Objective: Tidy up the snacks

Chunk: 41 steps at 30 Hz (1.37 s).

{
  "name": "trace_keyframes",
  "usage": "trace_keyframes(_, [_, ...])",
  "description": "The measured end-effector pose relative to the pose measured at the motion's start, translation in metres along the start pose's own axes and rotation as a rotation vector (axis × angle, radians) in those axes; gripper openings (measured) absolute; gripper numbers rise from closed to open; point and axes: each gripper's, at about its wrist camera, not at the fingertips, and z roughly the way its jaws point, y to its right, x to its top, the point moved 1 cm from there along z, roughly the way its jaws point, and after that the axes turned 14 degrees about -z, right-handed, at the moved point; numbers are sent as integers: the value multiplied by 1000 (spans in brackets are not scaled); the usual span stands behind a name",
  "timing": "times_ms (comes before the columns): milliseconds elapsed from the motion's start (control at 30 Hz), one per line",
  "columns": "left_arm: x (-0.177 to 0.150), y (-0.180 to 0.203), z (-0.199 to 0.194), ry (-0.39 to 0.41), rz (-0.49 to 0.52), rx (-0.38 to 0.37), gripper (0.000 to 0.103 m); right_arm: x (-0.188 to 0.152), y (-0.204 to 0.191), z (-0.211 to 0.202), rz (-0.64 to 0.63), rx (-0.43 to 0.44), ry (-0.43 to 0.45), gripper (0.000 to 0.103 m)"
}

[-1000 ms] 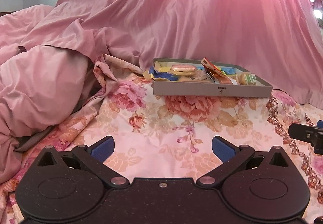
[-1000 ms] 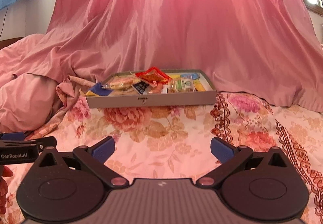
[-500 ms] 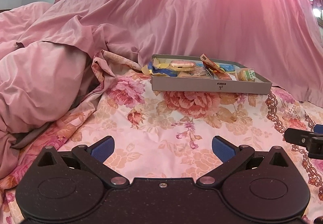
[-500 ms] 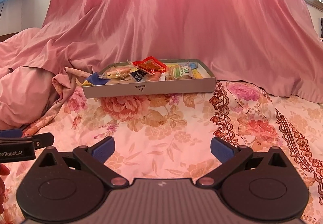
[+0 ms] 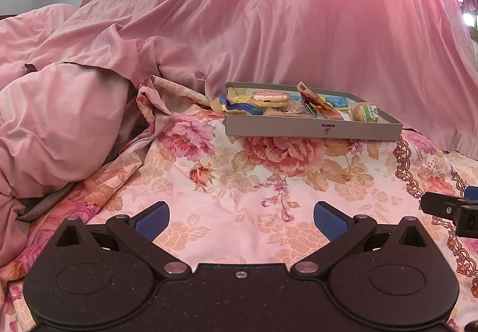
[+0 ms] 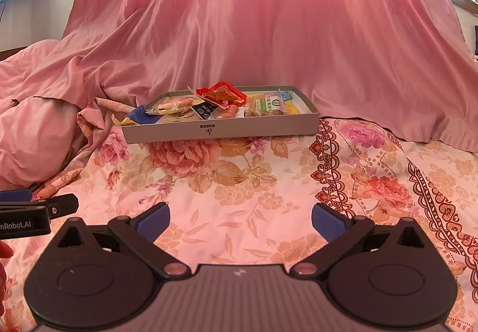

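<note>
Your left tool (image 5: 241,220) and right tool (image 6: 240,220) both gape wide, holding nothing, over the bed (image 6: 239,182). The snacks (image 6: 221,103) lie in the tray (image 6: 221,130) well ahead.

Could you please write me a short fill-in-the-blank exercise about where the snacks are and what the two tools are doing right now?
1. The snacks lie in a shallow grey ____ on the floral bedsheet.
2. Both the left tool and the right tool have their jaws ____ and hold nothing.
3. The packet sticking up highest in the grey box is coloured ____.
4. Behind the box hangs a large ____ cloth.

Missing words: box; open; red; pink
</note>
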Motion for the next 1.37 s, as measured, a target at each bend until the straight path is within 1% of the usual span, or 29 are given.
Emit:
trace_keyframes(833, [-1,0,0,1,2,1,102,0,0,0,1,0,-2,103])
trace_keyframes(967, [0,2,0,-9,12,20,102,0,0,0,1,1,-3,103])
trace_keyframes(1200, [-1,6,-1,-25,42,-5,102,-4,-2,-1,2,2,-6,103])
trace_keyframes(1367, [-2,7,-3,-18,46,-8,102,-3,-1,-1,2,3,-6,103])
